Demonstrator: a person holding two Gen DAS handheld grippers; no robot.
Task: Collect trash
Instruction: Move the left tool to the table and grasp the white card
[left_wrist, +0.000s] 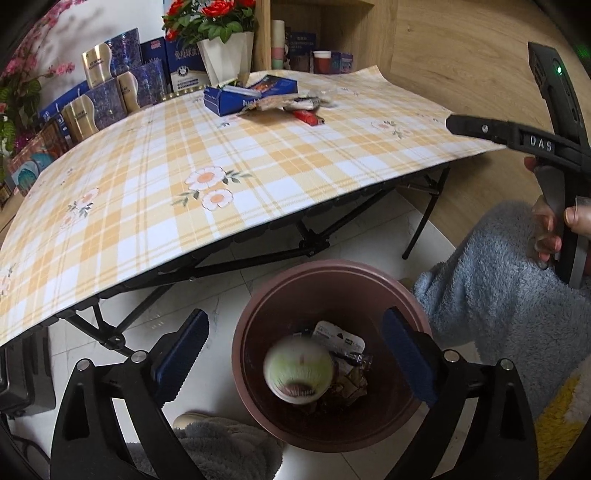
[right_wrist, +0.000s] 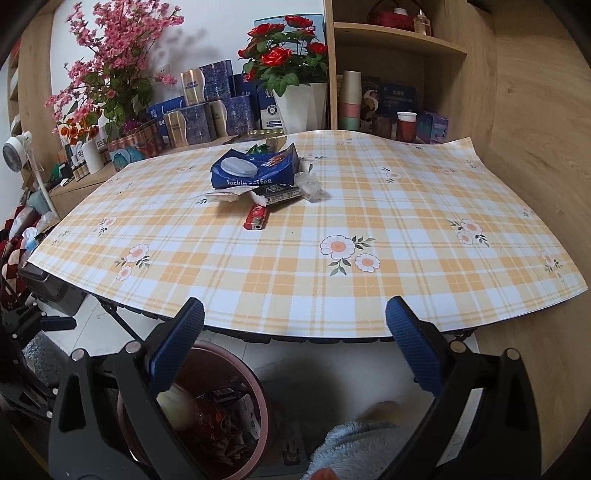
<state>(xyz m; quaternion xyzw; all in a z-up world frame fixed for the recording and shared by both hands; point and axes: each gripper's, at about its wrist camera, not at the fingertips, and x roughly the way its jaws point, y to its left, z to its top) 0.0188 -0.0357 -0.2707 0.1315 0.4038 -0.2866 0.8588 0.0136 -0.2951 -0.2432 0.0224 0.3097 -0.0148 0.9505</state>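
Your left gripper (left_wrist: 295, 362) hangs over the brown trash bin (left_wrist: 255, 325) on the floor, jaws spread and empty. A blurred pale round item (left_wrist: 298, 373) sits between them, in or just above the bin; I cannot tell which. Wrappers already lie inside. Your right gripper (right_wrist: 295, 347) is at the counter's (right_wrist: 406, 229) near edge, jaws apart, holding nothing. Still uncollected toward the far edge: the blue Luckin Coffee bag (right_wrist: 255, 168), red lighter (right_wrist: 255, 217) and loose wrappers (right_wrist: 308, 186). Judged partway done.
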